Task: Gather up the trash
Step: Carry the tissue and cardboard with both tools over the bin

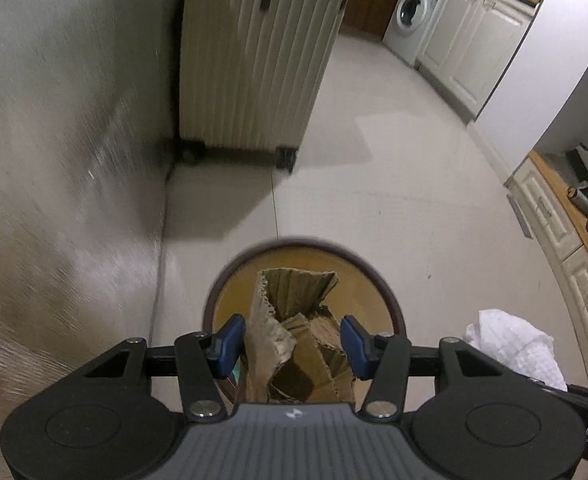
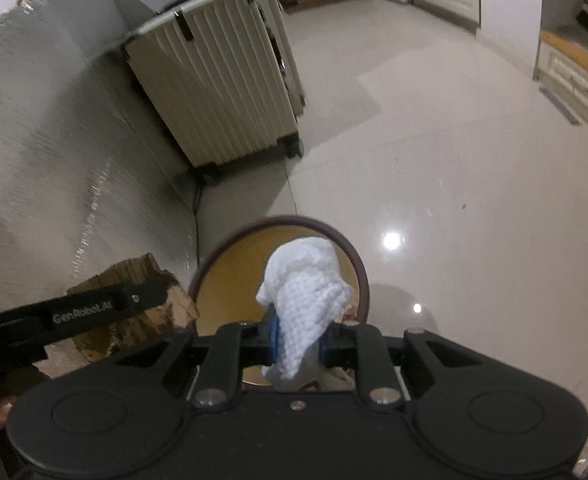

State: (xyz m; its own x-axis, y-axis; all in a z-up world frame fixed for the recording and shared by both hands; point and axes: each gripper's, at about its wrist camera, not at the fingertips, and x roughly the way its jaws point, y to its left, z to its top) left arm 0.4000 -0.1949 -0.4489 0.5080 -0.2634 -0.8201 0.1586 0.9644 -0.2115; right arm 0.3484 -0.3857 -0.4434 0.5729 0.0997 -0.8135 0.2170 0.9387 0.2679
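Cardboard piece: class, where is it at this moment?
The cardboard sits between the left gripper's blue pads, directly above the round bin, left of the white tissue.

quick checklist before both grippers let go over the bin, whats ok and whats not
1. Left gripper over the bin: ok, the crumpled cardboard sits above the opening.
2. Left grip on cardboard: cannot tell, its pads flank the cardboard but contact is unclear.
3. Right gripper shut on the white paper towel: ok.
4. Towel over the bin opening: ok, the rim shows behind it.
5. Room inside the bin: cannot tell, its bottom is hidden.
6. Clearance from the suitcase: ok, it stands apart by the wall.
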